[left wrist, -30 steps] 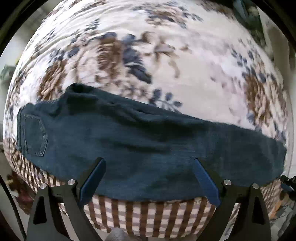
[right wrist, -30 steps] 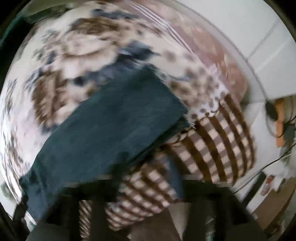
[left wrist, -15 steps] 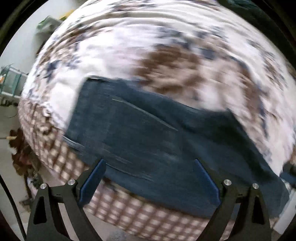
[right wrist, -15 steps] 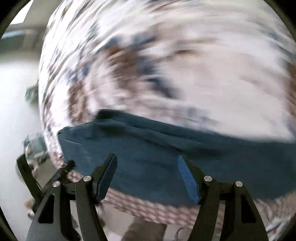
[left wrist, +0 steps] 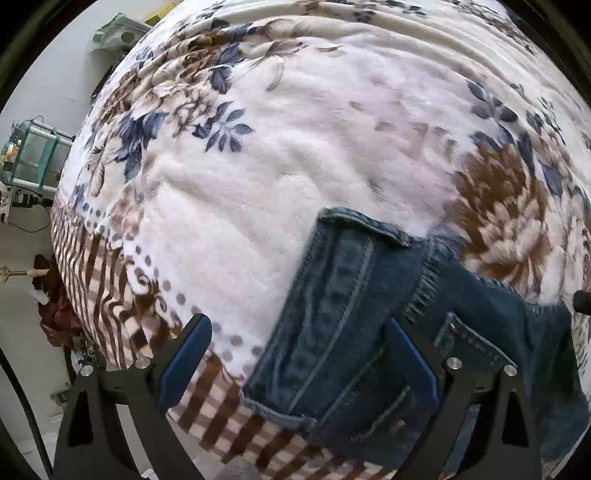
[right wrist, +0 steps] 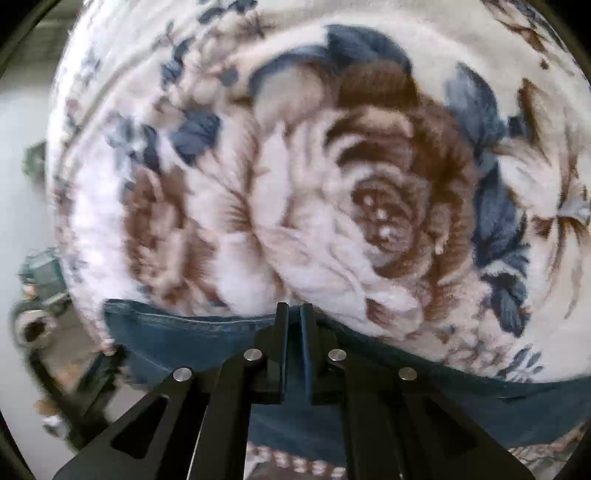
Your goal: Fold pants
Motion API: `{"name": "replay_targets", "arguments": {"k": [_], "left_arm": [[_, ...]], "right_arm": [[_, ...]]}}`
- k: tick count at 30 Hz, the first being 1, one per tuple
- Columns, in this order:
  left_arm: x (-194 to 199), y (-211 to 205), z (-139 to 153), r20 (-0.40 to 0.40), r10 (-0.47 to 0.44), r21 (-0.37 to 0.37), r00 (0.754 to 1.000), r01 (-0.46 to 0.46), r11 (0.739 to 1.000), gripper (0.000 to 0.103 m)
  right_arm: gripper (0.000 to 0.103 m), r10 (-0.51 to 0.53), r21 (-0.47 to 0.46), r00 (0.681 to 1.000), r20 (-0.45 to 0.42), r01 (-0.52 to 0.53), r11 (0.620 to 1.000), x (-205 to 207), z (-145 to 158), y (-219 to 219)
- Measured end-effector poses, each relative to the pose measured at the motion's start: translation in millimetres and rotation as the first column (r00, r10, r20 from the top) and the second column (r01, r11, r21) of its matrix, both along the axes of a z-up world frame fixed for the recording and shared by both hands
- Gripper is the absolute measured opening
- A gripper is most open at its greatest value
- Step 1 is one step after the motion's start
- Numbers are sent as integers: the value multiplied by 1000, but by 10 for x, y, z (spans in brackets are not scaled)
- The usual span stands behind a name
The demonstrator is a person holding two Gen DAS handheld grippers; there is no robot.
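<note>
Two tools are mine. My left tool (left wrist: 295,354) hangs with its jaws spread wide over the waist end of the pants (left wrist: 354,332), gripping nothing. Those dark denim pants lie flat on the floral blanket (left wrist: 280,177), near its checked edge. My right tool (right wrist: 291,332) is pinched closed on the pants' far edge.

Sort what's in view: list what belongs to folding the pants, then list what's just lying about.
For the job:
- dark blue denim pants
- left tongs, open above the pants
- right tongs, shut at the pants' edge
- fleecy white floral blanket under the pants

Lying about:
- teal wire rack
- dark red cloth heap
- pale green container
</note>
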State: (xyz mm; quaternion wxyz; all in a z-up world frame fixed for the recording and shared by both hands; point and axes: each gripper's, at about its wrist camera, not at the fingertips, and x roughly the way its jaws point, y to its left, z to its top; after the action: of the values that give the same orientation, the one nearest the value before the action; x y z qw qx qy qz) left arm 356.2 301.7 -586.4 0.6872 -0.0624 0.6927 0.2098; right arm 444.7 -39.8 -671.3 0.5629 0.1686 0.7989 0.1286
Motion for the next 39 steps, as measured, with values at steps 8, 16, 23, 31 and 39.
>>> {"name": "replay_targets", "arguments": {"k": [8, 16, 23, 31, 39], "left_arm": [[111, 106, -144, -8, 16, -84, 1000, -17, 996, 96], [15, 142, 98, -1, 20, -109, 1000, -20, 994, 96], [-23, 121, 77, 2, 5, -122, 1000, -5, 993, 96], [18, 185, -233, 41, 29, -227, 999, -19, 974, 51], [159, 54, 21, 116, -33, -271, 993, 64, 961, 21]], "right_arm": [[28, 185, -19, 972, -144, -190, 982, -154, -228, 368], [55, 201, 18, 962, -184, -201, 979, -229, -344, 334], [30, 201, 72, 965, -167, -191, 979, -211, -500, 522], [24, 152, 153, 980, -128, -132, 979, -297, -446, 288], [14, 130, 13, 991, -27, -130, 991, -242, -179, 348]]}}
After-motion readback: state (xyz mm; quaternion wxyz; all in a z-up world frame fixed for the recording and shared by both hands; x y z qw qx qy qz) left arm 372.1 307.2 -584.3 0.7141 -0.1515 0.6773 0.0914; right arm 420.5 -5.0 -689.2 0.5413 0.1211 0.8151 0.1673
